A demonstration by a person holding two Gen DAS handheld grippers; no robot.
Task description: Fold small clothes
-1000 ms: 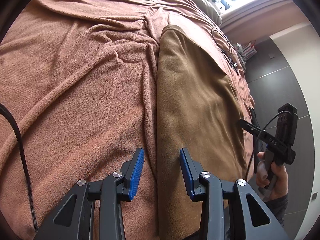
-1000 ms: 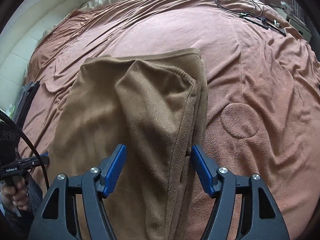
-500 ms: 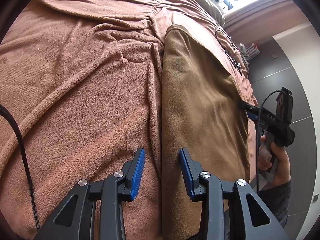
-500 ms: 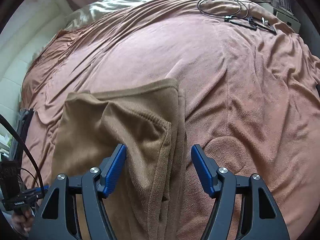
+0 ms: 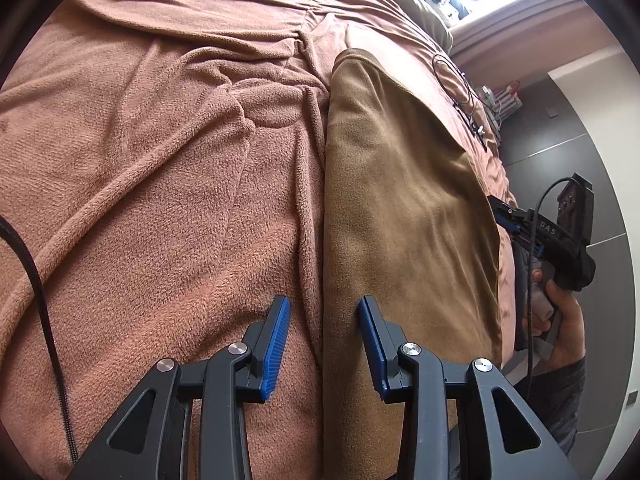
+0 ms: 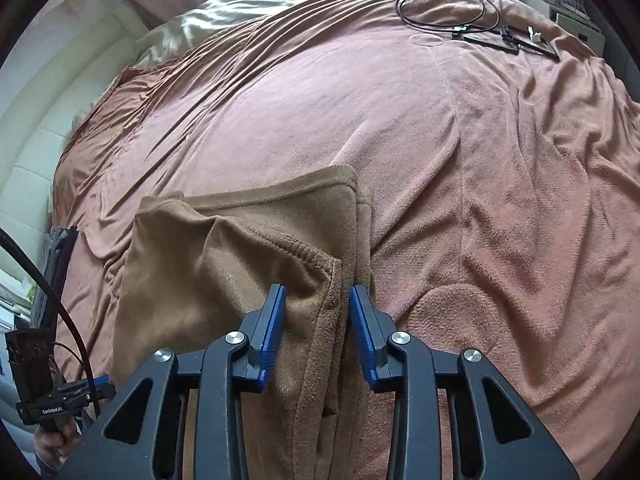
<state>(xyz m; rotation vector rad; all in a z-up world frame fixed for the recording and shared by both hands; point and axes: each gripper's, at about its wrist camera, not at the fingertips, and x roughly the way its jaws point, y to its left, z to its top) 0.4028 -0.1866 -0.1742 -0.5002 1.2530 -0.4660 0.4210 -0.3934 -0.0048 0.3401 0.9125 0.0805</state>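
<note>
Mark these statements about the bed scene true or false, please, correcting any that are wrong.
1. The brown garment lies on a pinkish fleece blanket. True.
2. The right gripper has nothing between its pads. False: the garment's layered edge sits between them as the jaws close.
3. A coiled black cable lies on the far part of the blanket. True.
4. The left gripper straddles the garment's edge. True.
5. The garment is bright green. False: it is brown.

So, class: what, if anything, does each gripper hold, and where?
Right gripper is closing around the brown garment's folded side edge. Left gripper straddles its other edge, holding nothing.
</note>
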